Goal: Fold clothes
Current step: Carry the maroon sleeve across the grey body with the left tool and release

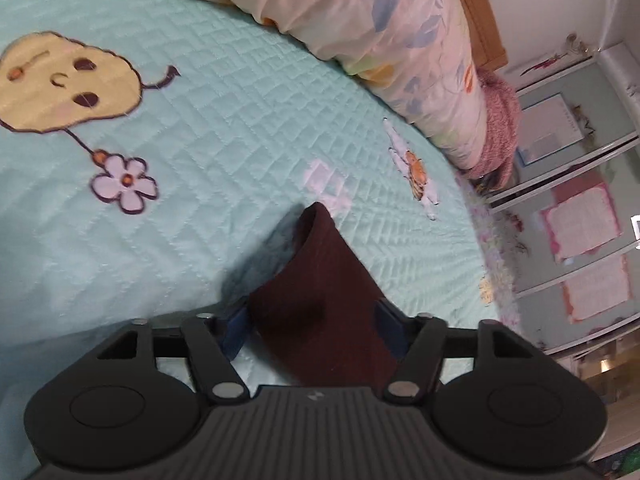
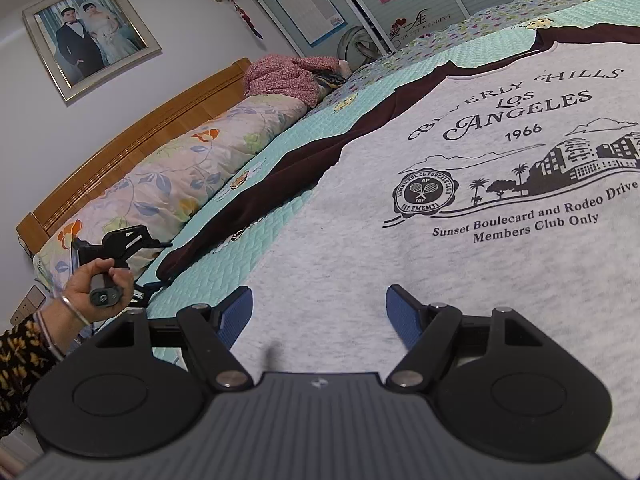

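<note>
Left tongs [image 1: 312, 328] around maroon sleeve [image 1: 320, 280], grey printed sweatshirt [image 2: 460, 240]

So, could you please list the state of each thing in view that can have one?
left gripper: jaws partly open, dark sleeve cuff between them
right gripper: jaws open, empty, over the grey front
sweatshirt: spread flat, print up
dark sleeve: stretched out on the bedspread
bedspread: smooth

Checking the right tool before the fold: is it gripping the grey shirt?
No, the right tool stands open above the grey shirt, pinching no fabric.
</note>
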### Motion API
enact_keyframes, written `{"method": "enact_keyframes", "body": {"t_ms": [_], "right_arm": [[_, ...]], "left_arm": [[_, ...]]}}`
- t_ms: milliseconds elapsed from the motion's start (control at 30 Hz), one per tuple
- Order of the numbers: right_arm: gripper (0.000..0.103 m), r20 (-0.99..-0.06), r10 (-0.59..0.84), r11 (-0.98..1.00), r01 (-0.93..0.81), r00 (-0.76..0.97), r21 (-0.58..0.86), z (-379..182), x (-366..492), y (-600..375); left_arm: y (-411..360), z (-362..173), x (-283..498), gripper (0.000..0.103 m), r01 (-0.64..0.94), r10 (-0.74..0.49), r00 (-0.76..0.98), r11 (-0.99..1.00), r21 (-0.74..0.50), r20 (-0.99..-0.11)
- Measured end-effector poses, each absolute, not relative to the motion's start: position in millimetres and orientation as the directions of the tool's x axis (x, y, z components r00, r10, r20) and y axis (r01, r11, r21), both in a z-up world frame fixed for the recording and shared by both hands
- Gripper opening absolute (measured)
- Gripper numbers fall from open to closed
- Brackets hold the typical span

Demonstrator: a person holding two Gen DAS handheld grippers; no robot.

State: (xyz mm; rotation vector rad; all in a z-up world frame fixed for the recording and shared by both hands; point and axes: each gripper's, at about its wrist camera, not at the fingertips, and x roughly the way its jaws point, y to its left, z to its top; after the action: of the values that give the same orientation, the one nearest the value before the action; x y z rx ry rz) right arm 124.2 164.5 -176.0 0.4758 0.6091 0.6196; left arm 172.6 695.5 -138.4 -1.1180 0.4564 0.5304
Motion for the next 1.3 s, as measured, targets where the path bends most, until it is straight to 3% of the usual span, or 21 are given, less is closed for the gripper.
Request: {"method": "enact_keyframes", "body": {"t_ms": [33, 67, 267, 367, 500, 700, 800, 900, 1067, 1133, 1233, 1300], "right_arm": [[0.075, -0.379, 0.656, 0.719, -0.39, 0.653, 0.575, -176, 124, 165], [0.075, -0.379, 0.656, 0.72, -0.39, 0.653, 0.575, -176, 124, 165], [0.075, -0.379, 0.656, 0.72, -0.39, 0.653, 0.575, -176, 124, 165], [0.075, -0.378, 0.656, 0.719, -0.39, 0.653, 0.576, -176, 124, 165], [0.075, -0.377, 0.657, 0.718, -0.39, 0.652, 0.576, -177, 124, 164], [0.075, -0.374, 0.659, 0.715, -0.39, 0.652, 0.58, -177, 124, 164], [0.075, -0.37, 0.662, 0.711, -0.39, 0.652, 0.585, -177, 124, 163], [0.075, -0.365, 0.665, 0.707, -0.389, 0.652, 0.591, -177, 124, 162], [0.075, -0.361, 0.667, 0.703, -0.39, 0.652, 0.595, -177, 124, 161], [0.075, -0.36, 0.667, 0.702, -0.39, 0.652, 0.596, -177, 125, 161], [0.075, -0.36, 0.667, 0.702, -0.39, 0.652, 0.596, -177, 125, 162], [0.075, -0.36, 0.667, 0.703, -0.39, 0.652, 0.595, -177, 125, 162]], "left_arm": [[696, -137, 178, 0.011, -0.608, 0.143, 0.785, 0.363, -0.706, -0.603], [696, -134, 182, 0.01, -0.596, 0.111, 0.789, 0.38, -0.708, -0.604], [685, -61, 152, 0.01, -0.509, 0.181, 0.848, 0.543, -0.668, -0.499], [676, -62, 139, 0.01, -0.537, 0.192, 0.817, 0.595, -0.598, -0.543], [680, -122, 156, 0.011, -0.634, 0.144, 0.69, 0.594, -0.496, -0.71], [675, -129, 141, 0.021, -0.647, 0.172, 0.696, 0.571, -0.505, -0.697], [682, -127, 123, 0.027, -0.684, 0.159, 0.69, 0.461, -0.565, -0.706], [680, -114, 104, 0.028, -0.747, 0.214, 0.652, 0.344, -0.569, -0.727], [675, -78, 107, 0.034, -0.827, 0.443, 0.561, 0.33, -0.454, -0.699], [664, -68, 120, 0.034, -0.753, 0.384, 0.652, 0.428, -0.5, -0.653], [614, -69, 169, 0.049, -0.459, 0.037, 0.788, 0.701, -0.546, -0.614], [575, -81, 202, 0.049, -0.227, -0.223, 0.753, 0.795, -0.562, -0.619]]}}
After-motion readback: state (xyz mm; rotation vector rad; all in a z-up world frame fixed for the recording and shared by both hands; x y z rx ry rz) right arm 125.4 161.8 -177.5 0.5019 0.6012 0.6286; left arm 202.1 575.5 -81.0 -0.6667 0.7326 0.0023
